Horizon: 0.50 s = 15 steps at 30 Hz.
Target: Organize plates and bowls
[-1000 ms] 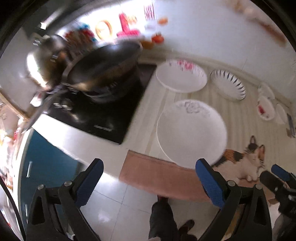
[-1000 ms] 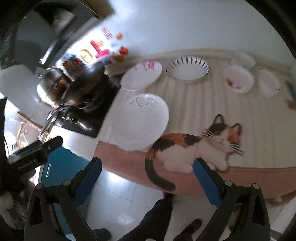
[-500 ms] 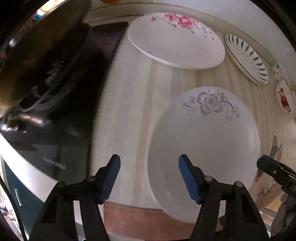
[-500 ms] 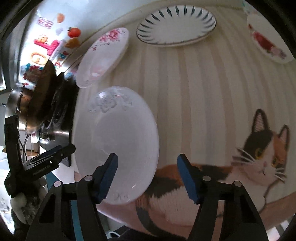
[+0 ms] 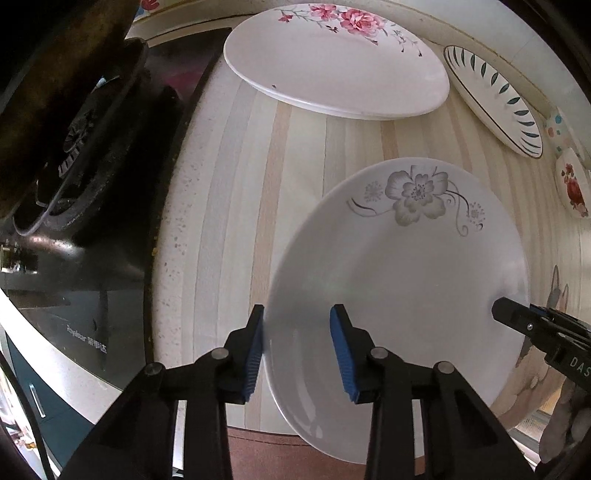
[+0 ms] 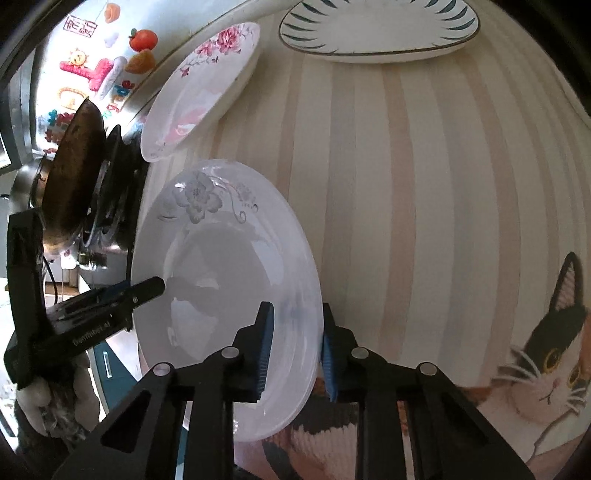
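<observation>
A white plate with a grey flower (image 5: pixel 406 277) (image 6: pixel 221 258) lies on the striped mat near the counter's front edge. My left gripper (image 5: pixel 297 350) points down over the plate's left rim. Its jaws are closing, with the rim between the blue pads and the pads touching it. My right gripper (image 6: pixel 295 350) straddles the opposite rim, also closing, its pads against the rim. Each gripper shows in the other view: the right gripper (image 5: pixel 517 317) and the left gripper (image 6: pixel 147 290). Behind lie a pink-flower plate (image 5: pixel 332 62) (image 6: pixel 199 88) and a leaf-patterned plate (image 5: pixel 495 99) (image 6: pixel 376 33).
A black stove (image 5: pixel 92 258) with a dark wok (image 5: pixel 55 92) (image 6: pixel 74 166) stands just left of the plates. Small flowered bowls (image 5: pixel 572 184) sit at the far right. The cat picture (image 6: pixel 546 350) on the mat lies right of the grey-flower plate.
Both grippers came down from above the counter's front edge onto the grey-flower plate. Their jaws narrowed from wide apart to close around its opposite rims.
</observation>
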{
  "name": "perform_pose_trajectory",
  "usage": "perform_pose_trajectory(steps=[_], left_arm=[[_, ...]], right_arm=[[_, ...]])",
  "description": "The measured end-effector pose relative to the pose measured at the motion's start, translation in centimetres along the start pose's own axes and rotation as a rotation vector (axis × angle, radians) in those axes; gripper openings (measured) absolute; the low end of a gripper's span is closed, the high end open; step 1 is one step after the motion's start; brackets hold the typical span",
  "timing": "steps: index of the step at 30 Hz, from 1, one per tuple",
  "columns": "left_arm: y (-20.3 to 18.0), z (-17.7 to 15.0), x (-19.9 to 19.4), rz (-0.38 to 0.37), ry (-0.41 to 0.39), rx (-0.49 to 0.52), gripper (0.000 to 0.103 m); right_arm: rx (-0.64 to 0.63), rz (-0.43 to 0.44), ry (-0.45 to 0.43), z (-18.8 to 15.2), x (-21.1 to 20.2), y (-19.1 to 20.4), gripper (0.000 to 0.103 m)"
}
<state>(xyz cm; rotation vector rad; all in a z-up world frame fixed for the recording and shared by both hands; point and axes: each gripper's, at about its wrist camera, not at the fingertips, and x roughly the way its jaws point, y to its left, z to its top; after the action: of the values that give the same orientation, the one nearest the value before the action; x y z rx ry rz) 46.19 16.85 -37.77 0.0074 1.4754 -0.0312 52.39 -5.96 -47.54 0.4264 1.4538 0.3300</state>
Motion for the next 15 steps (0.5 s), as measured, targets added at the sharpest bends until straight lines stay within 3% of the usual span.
perform_pose_trajectory(steps=[15], left_arm=[[-2.2, -1.9, -2.4, 0.009, -0.045, -0.007, 0.031]], right_arm=[[-0.070, -0.007, -0.028, -0.3, -2.9, -0.8, 0.025]])
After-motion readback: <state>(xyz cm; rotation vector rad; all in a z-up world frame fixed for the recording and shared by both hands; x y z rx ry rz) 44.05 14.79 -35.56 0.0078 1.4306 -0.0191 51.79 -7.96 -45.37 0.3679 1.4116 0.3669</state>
